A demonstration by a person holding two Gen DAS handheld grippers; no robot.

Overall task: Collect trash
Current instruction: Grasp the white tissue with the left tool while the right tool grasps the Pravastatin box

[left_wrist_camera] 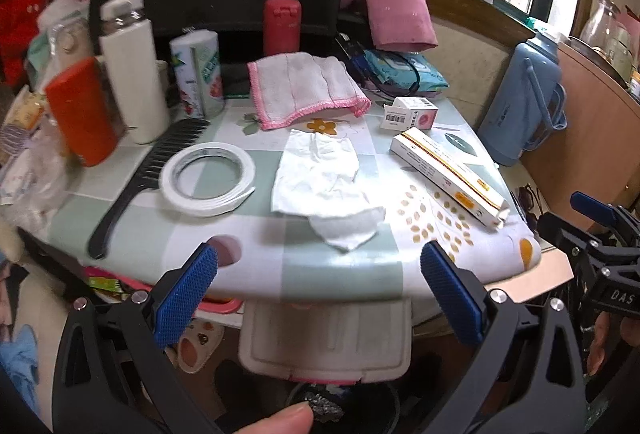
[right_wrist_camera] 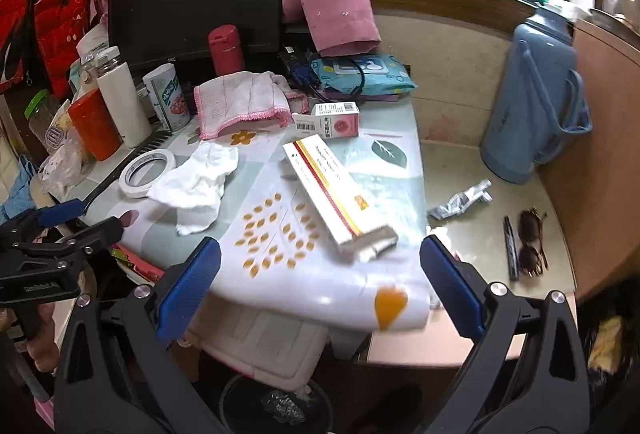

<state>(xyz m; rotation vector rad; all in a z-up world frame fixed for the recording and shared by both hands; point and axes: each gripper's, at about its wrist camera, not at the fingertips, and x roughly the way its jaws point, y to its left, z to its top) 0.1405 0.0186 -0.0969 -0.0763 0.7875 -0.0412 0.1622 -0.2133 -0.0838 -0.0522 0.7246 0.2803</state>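
The tablecloth (right_wrist_camera: 352, 298) looks like glossy, smooth plastic sheet, throwing glare. On it, the tissue (left_wrist_camera: 320, 174) is matt, crumpled white paper. Behind the tissue, the towel (left_wrist_camera: 304, 84) is soft, ribbed cloth with a pink stitched edge. Left of the tissue, the tape (left_wrist_camera: 208, 178) is a smooth white roll, and the comb (left_wrist_camera: 144, 178) is black plastic. Right of the tissue, the box (right_wrist_camera: 332, 190) is printed card. Beyond the cloth's right edge, the tube (right_wrist_camera: 460, 200) is creased, shiny metal foil. The gripper pads (left_wrist_camera: 186, 300) are blue, knurled rubbery plastic on matt black arms.
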